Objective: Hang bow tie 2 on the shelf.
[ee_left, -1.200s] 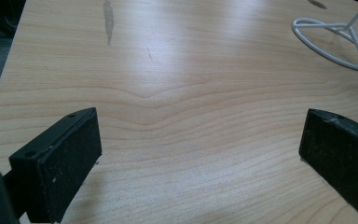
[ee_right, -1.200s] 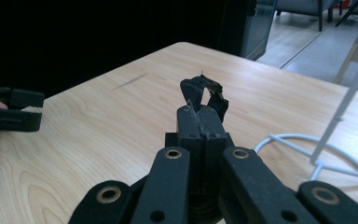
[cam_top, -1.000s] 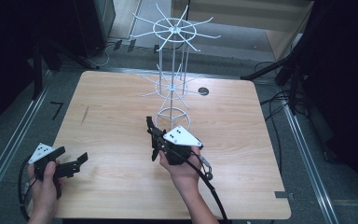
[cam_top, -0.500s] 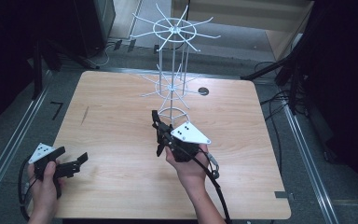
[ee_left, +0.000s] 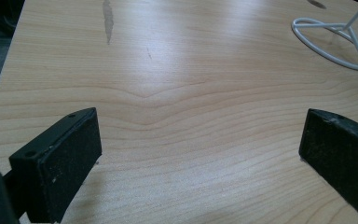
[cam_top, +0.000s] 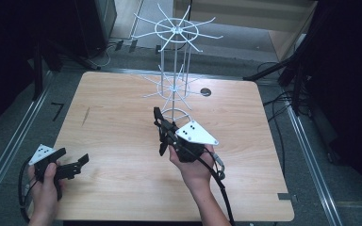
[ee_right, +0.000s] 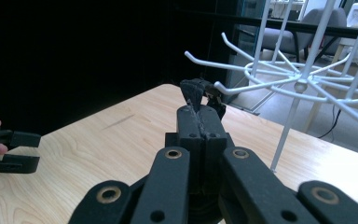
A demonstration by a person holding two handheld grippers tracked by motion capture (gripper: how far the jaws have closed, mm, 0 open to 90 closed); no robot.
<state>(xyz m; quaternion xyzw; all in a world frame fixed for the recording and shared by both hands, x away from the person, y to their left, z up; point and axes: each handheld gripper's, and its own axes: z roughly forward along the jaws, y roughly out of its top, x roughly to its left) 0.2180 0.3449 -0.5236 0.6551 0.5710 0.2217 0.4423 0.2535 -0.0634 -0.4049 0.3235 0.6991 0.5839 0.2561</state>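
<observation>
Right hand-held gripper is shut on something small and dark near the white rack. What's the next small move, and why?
Probably lift it a little further toward a hook on the rack's lower ring. The right hand-held gripper pinches a small dark item, which I cannot identify, just below and short of those hooks. The left hand-held gripper rests open, apart.

Small black thing pinched at tips of right gripper [ee_right: 196,100], too dark and small to identify. White wire hook stand [ee_left: 335,42] cut off at upper right edge, just its ring base visible. Left gripper [cam_top: 70,165] forearm cut by bottom edge.
</observation>
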